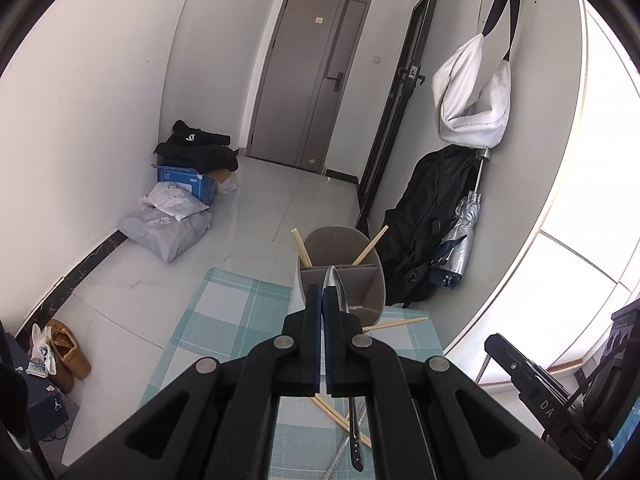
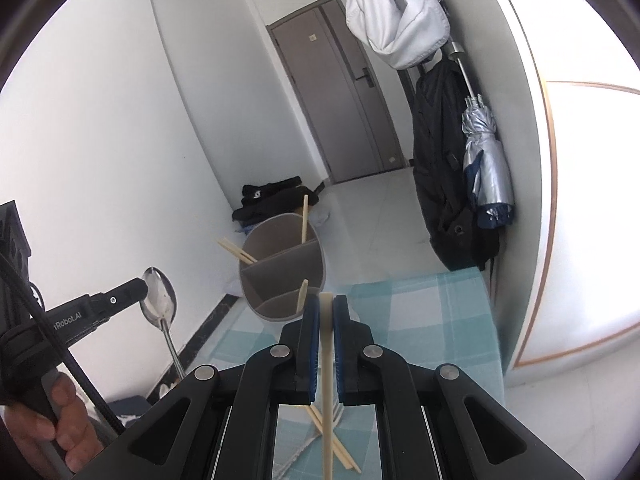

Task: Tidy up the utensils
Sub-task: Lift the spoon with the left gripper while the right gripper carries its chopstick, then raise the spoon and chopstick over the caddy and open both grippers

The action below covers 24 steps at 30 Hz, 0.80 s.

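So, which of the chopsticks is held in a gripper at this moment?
The chopstick clamped upright in the right gripper. The others stand loose in the divided holder or lie on the checked mat.

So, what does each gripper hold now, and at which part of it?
The left gripper holds a metal spoon at the bowl, handle hanging down. The right gripper holds one chopstick near its upper end.
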Tool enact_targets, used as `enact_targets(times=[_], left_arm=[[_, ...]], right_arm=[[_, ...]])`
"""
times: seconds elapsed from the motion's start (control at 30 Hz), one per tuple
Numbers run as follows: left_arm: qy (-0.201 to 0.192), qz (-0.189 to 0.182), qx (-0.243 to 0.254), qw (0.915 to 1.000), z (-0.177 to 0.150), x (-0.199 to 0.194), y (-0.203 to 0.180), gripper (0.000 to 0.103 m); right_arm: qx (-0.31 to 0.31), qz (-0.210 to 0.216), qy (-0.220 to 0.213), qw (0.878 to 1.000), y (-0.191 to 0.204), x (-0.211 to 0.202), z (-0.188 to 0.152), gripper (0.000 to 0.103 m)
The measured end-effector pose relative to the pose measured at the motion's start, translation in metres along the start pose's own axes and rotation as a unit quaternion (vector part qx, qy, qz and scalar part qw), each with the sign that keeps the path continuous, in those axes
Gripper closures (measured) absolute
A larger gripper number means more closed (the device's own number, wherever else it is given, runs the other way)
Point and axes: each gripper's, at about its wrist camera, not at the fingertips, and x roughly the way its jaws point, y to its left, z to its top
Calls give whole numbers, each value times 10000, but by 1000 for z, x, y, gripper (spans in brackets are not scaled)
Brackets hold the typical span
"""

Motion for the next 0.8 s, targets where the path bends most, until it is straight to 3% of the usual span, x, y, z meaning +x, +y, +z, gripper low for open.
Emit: enact_targets(times=[0.33,0.8], left_arm=[[-346,-151,112,9992,40,-8,-9,103],[-918,-67,56,9957,95,14,-6,103]], right_arm=[[-70,379,-343,9987,20,-12,49,97],[-422,693,-673,9944,52,22,144,97]])
